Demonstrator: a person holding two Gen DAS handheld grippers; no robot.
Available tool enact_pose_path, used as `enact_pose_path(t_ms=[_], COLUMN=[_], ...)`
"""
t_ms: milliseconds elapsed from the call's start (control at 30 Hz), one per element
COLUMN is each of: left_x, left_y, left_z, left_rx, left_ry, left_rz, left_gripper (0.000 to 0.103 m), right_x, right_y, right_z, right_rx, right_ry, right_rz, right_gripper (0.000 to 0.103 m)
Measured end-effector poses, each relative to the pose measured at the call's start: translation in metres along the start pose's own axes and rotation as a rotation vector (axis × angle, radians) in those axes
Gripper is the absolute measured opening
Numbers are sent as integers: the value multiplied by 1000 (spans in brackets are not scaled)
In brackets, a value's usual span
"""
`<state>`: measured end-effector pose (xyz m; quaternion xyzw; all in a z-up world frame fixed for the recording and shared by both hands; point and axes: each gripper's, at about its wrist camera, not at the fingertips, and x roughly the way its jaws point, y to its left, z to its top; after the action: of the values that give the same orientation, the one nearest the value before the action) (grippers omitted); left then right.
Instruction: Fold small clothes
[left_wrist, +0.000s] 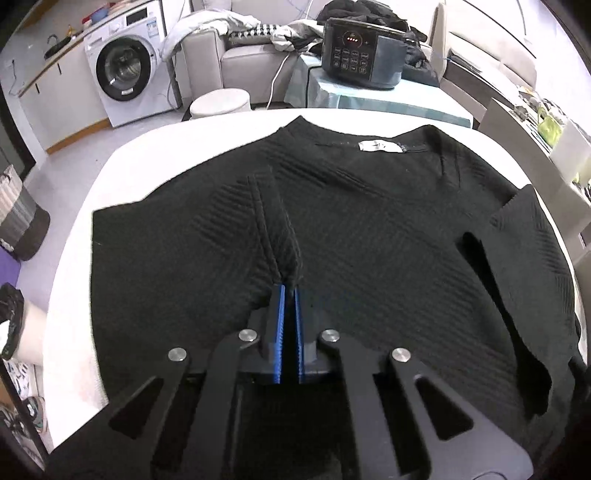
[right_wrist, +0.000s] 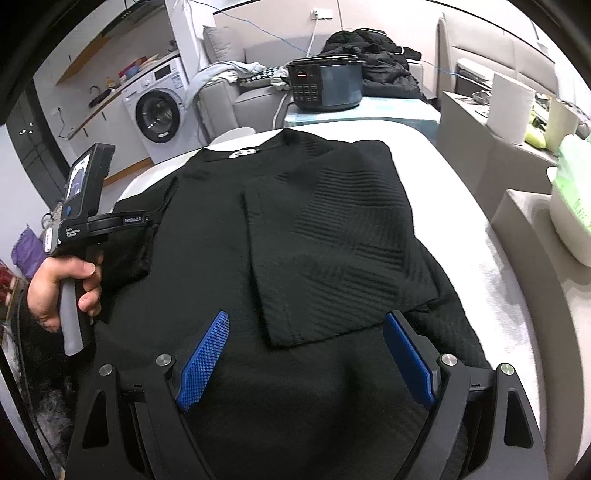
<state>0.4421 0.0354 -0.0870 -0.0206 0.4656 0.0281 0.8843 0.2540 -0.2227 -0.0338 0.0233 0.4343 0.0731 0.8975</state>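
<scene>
Left gripper (left_wrist: 289, 291): pinched tight on a raised ridge of the black sweater (left_wrist: 369, 229) (spread on the white table (left_wrist: 74, 258)).
Right gripper (right_wrist: 303, 354): jaws wide, empty, over the folded-in sleeve (right_wrist: 332, 240).
Advice: lift slowly, keeping the fold square.

The left wrist view looks steeply down and forward along its own left gripper (left_wrist: 290, 291) from close above the near-left part of the black top (left_wrist: 369, 240), facing across the white table (left_wrist: 74, 295) toward the washing machine (left_wrist: 125, 70) and the dark cooker (left_wrist: 360, 53). The right wrist view sits close above the top's near-right part, looks the same way along the right gripper (right_wrist: 306, 332), and takes in the person's left hand (right_wrist: 62, 291) at its left edge. Both views share the top with its white neck label (left_wrist: 380, 146), the table's far rim, the washing machine, the cooker and the grey sofa (left_wrist: 240, 62).
</scene>
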Motion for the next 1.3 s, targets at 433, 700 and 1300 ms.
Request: enact_pose_path(t_ms=[433,700,1300], left_x=[-41,-77,-92], left_y=[-43,-15,77], left_z=[-36,-67,-143], left_rx=[189,62,-30], left_ry=[67,80,168], left_rz=[-122,-162,-26], left_gripper=[24,82,89], right_x=[6,13,46], right_y=[8,29,100], right_z=[-2,-14,-31], right_rx=[2,-45,-226], right_ry=[48,198,308], right_rz=[25,82,154], right_gripper=[88,89,94])
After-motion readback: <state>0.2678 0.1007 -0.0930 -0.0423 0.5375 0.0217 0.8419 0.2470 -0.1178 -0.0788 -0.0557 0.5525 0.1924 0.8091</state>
